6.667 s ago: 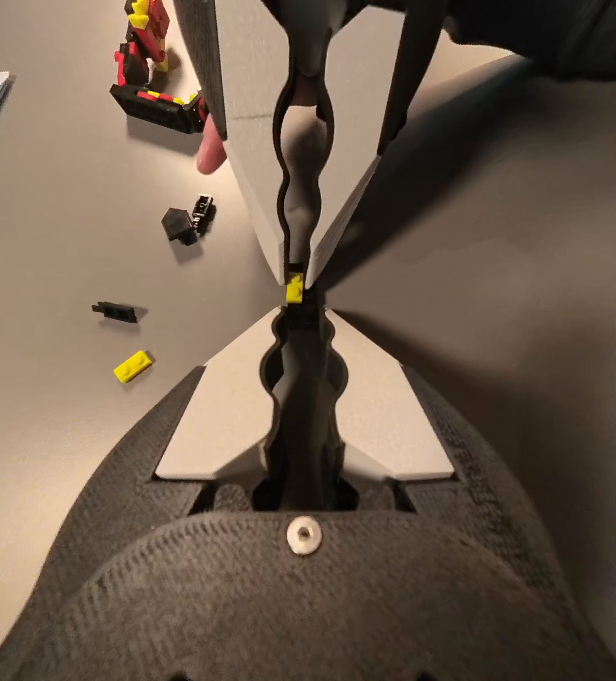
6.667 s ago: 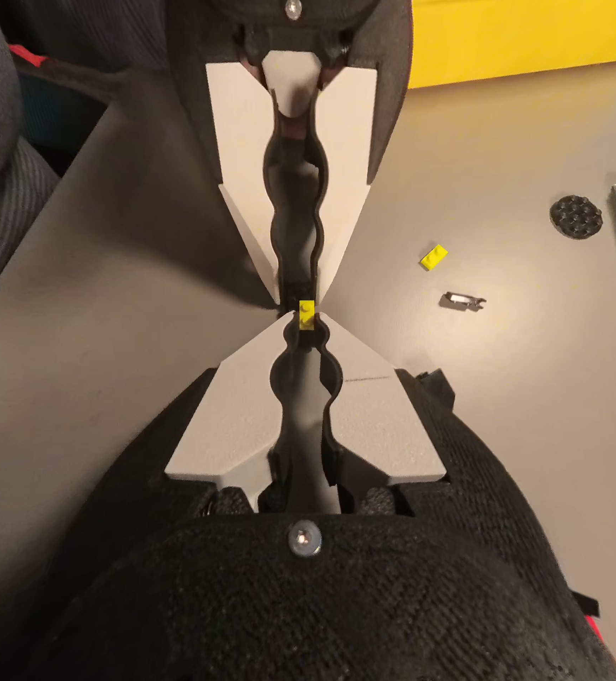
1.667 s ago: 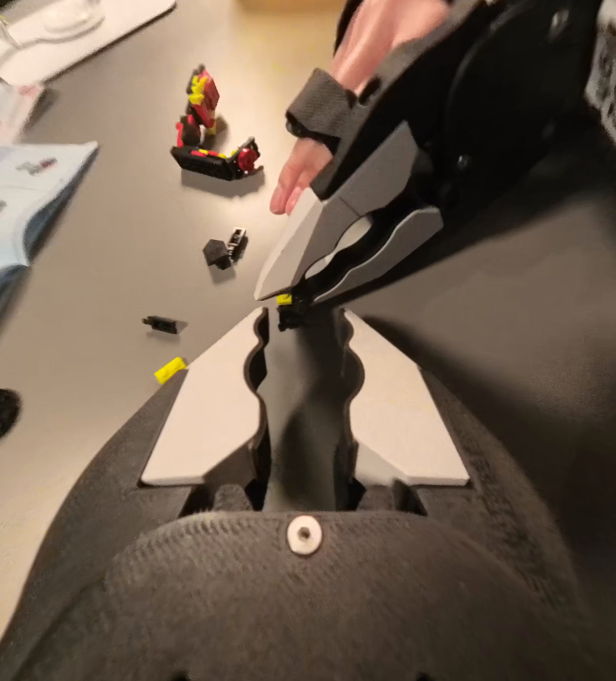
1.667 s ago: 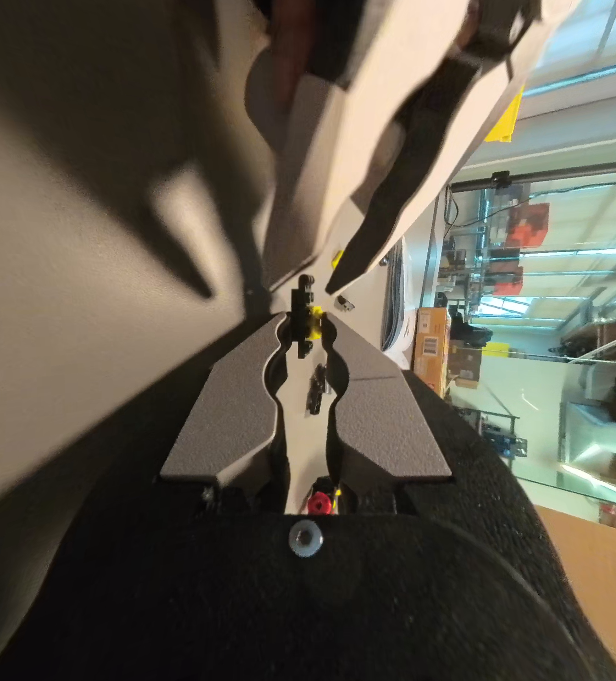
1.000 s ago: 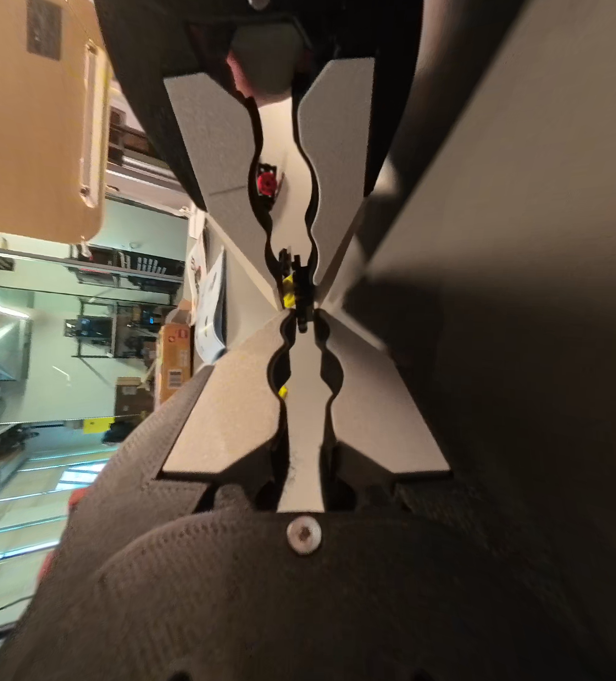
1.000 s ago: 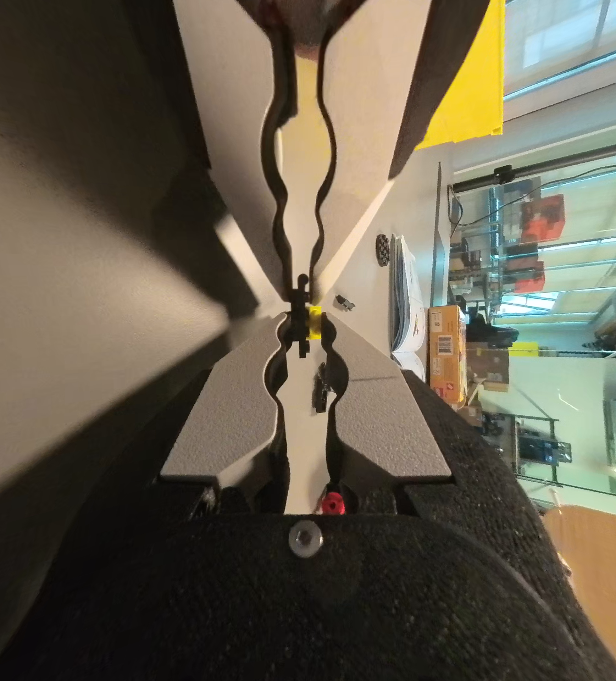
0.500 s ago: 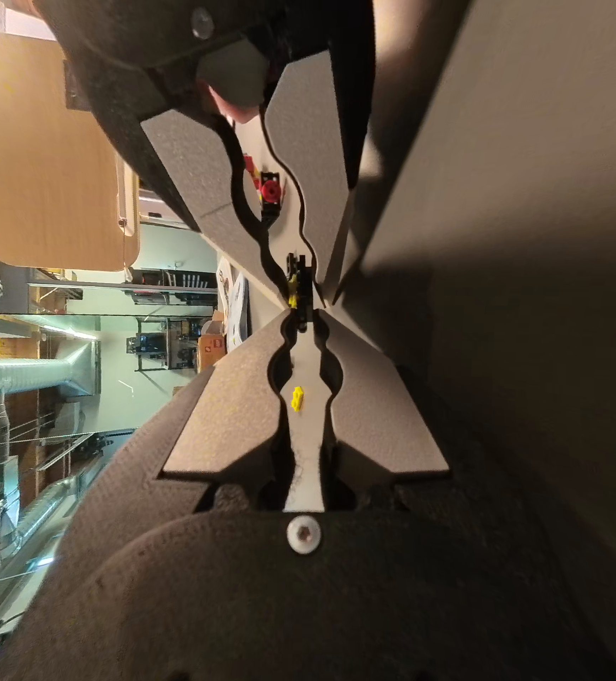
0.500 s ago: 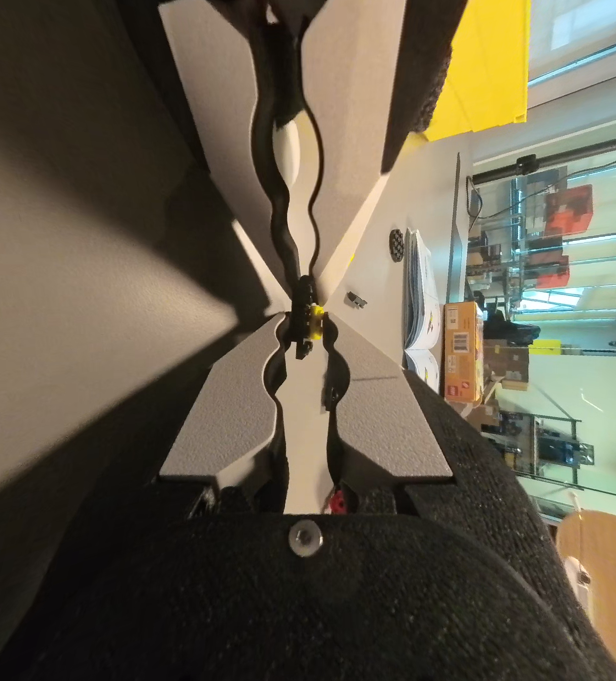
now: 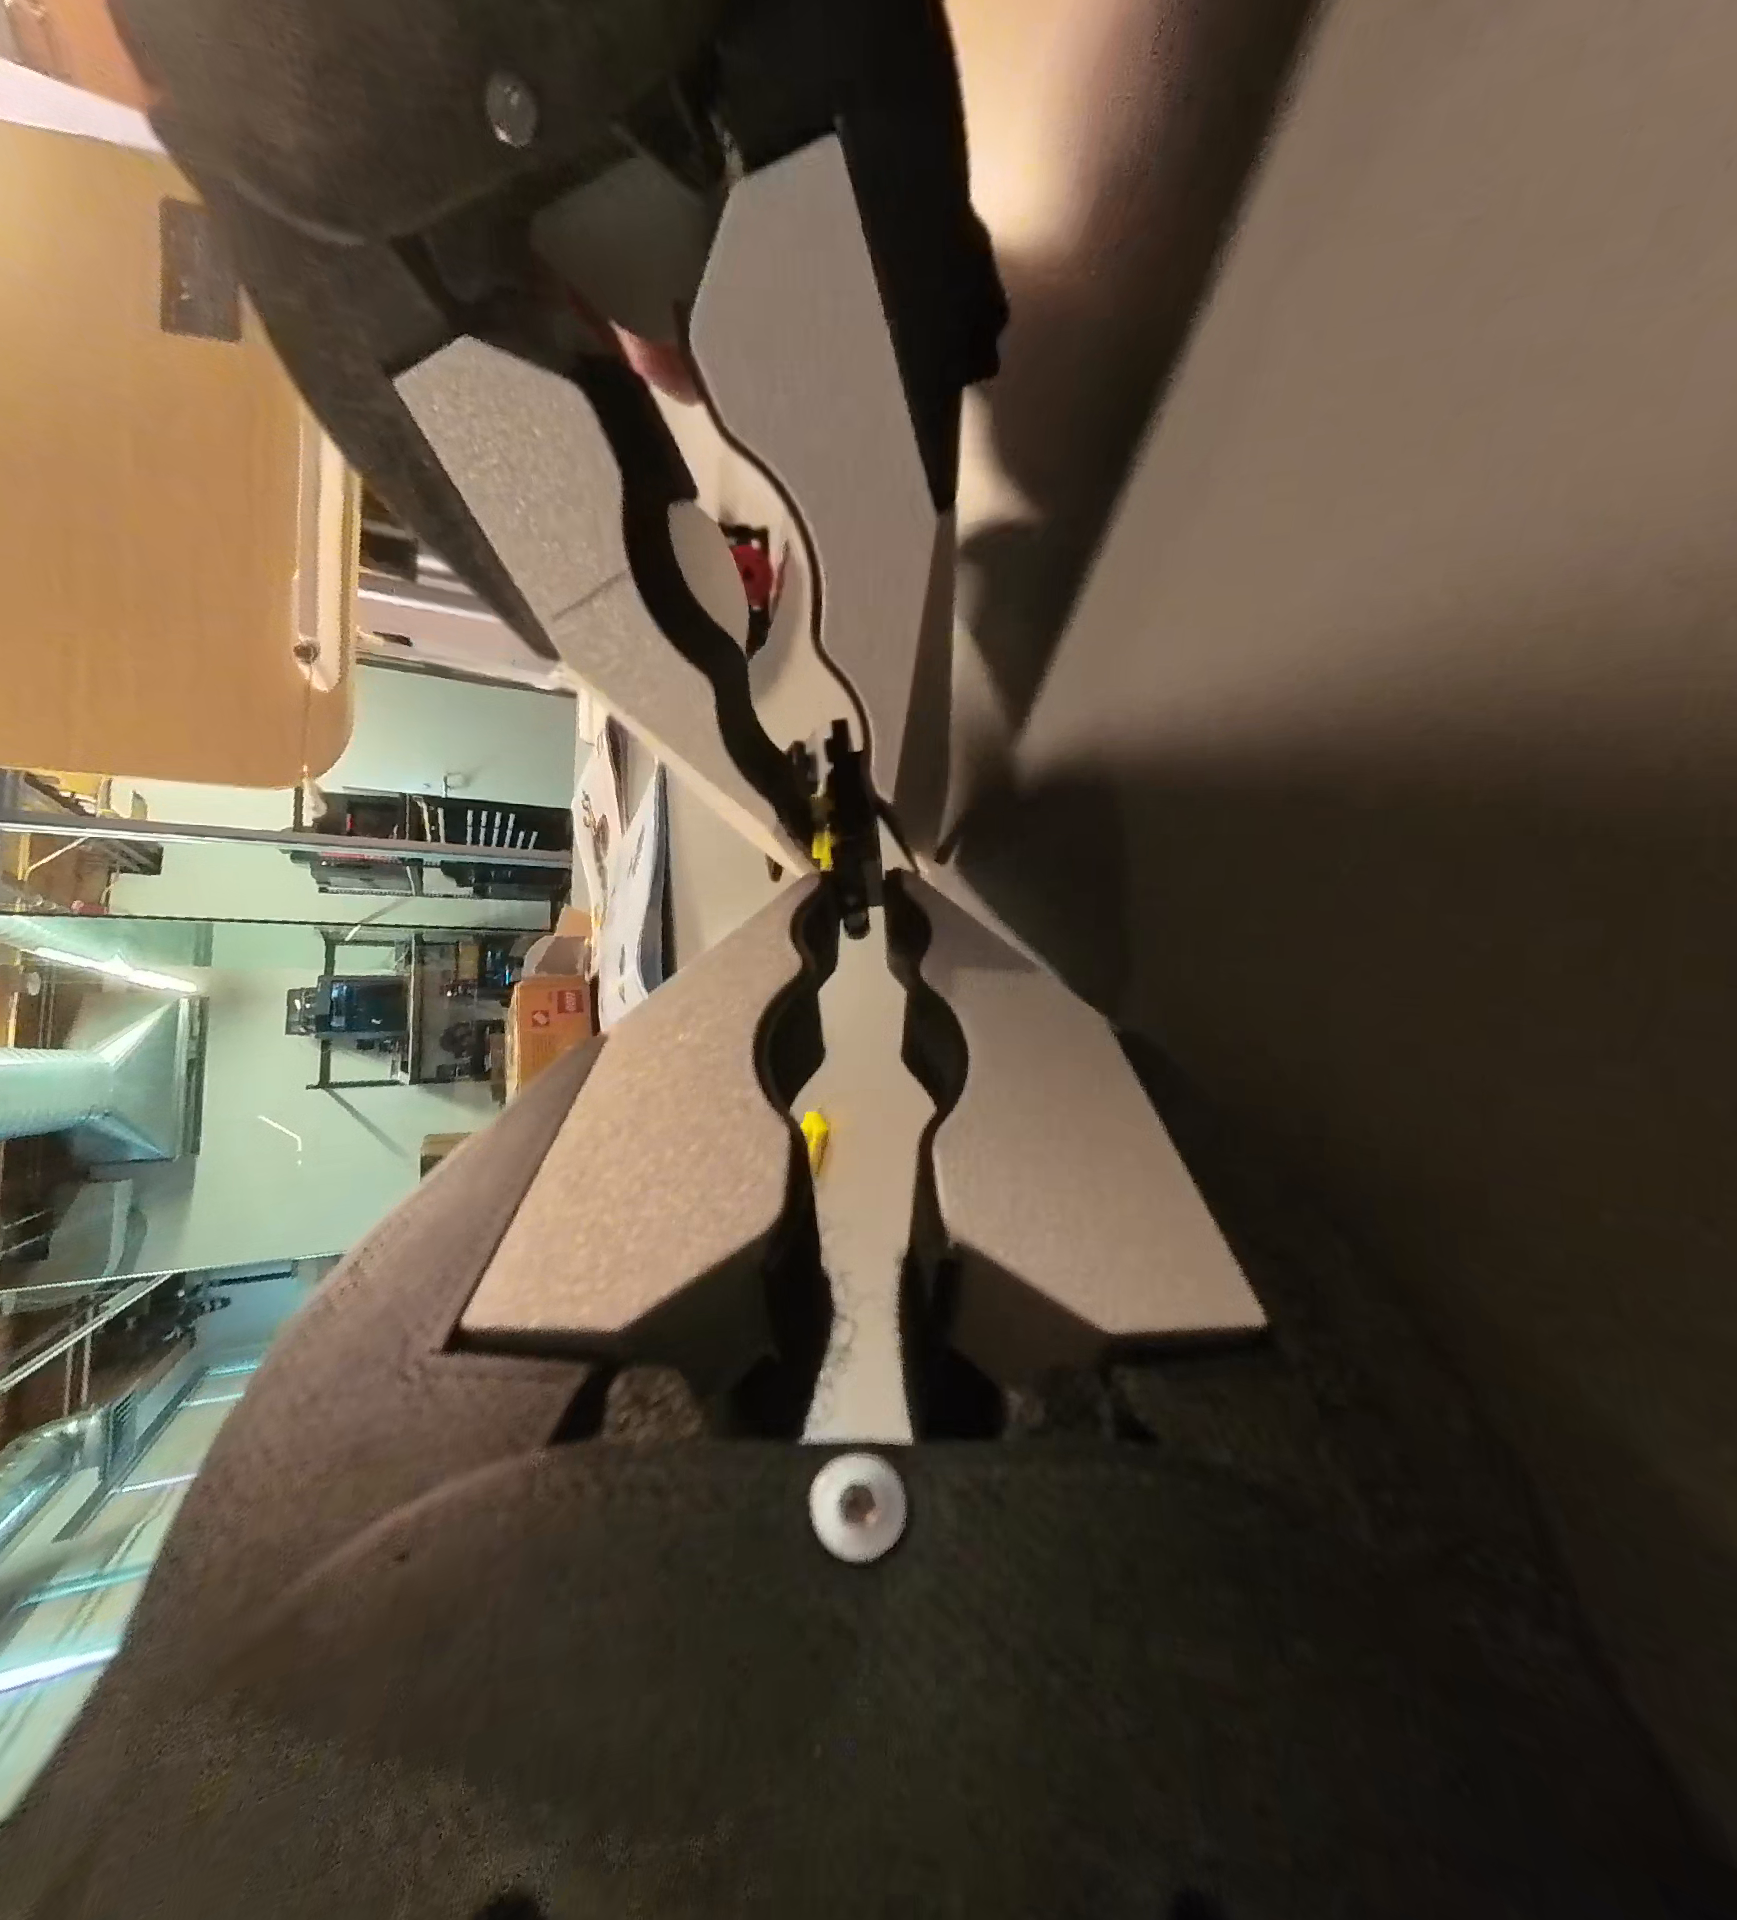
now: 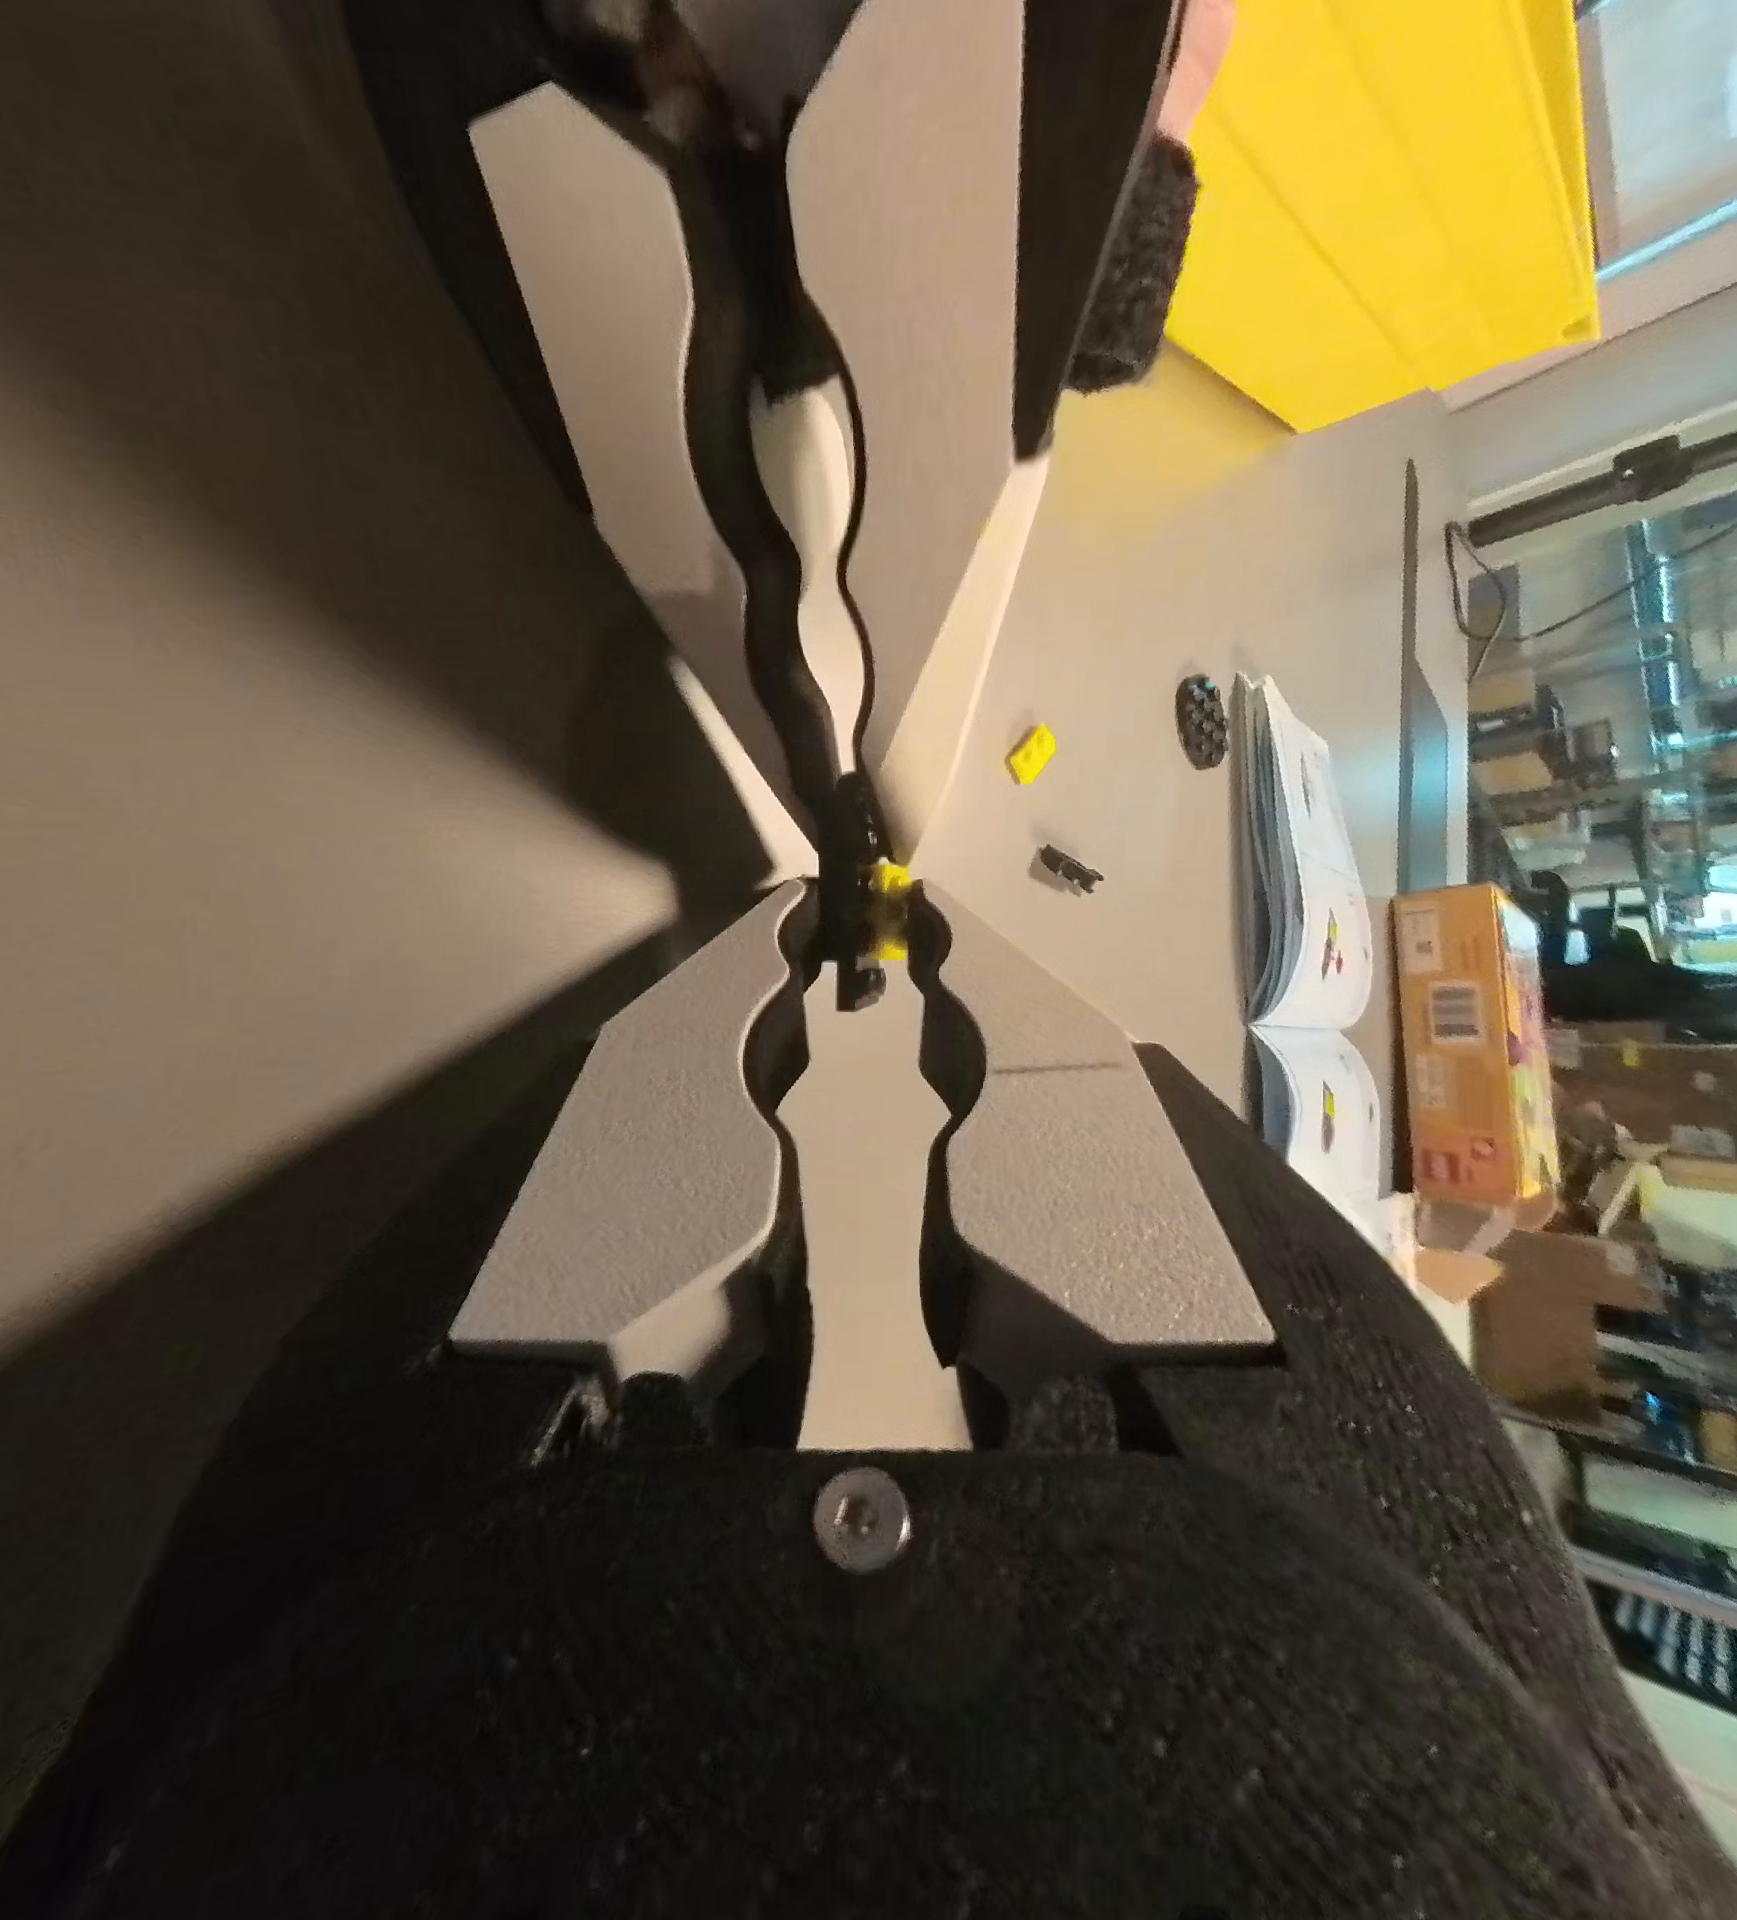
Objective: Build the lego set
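Lego pieces, one thin black (image 10: 851, 914) and one small yellow (image 10: 887, 912) stuck to its side, sit pinched between the two grippers, which meet tip to tip above the grey table (image 10: 1134, 665). The right gripper (image 10: 862, 940) is clenched on this pair; the left gripper (image 9: 856, 902) grips the black piece's other end. Only the right wrist view shows two loose pieces on the table, one yellow (image 10: 1030, 752) and one black (image 10: 1066, 869), a black round disc (image 10: 1200, 721), a booklet (image 10: 1300, 862) and an orange box (image 10: 1466, 1039). Only the left wrist view shows a red part (image 9: 752, 566) between the far fingers.
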Demonstrator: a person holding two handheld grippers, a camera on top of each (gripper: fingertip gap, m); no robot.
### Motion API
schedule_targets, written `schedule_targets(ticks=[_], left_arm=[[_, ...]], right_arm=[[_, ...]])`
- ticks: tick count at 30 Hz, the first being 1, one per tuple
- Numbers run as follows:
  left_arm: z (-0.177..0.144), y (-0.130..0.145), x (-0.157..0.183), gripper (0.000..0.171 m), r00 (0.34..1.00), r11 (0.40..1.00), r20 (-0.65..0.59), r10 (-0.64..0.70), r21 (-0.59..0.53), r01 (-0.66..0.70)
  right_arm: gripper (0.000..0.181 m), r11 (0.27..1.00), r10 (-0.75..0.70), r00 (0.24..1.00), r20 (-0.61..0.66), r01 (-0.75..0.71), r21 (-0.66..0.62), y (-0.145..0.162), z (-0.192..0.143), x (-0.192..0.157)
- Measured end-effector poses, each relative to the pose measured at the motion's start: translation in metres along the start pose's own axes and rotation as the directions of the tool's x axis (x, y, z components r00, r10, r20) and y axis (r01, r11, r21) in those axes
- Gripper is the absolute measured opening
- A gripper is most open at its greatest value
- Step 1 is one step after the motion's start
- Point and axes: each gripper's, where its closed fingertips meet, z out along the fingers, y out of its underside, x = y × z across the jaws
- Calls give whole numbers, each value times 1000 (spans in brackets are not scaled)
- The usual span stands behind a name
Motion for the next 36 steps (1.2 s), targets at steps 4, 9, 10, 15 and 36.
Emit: schedule_targets(ticks=[4, 9, 10, 15, 36], left_arm=[[-2, -4, -1, 7, 1000, 999, 12, 9, 32, -9], [-2, -5, -1, 7, 1000, 999, 7, -4, 41, 4], [-2, -5, -1, 7, 1000, 999, 5, -10, 43, 9], [-2, -3, -2, 7, 1000, 999, 2, -23, 35, 23], [-13, 29, -9, 7, 998, 992, 52, -19, -127, 25]], right_arm=[[17, 997, 61, 997, 45, -64, 51, -3, -3, -3], [17, 996, 65, 997, 45, -68, 50, -3, -4, -4], [16, 997, 60, 998, 35, -62, 43, -3, -3, -3], [16, 995, 100, 995, 30, -100, 20, -2, -3, -2], [32, 792, 574, 798, 184, -598, 125, 1, -15, 30]])
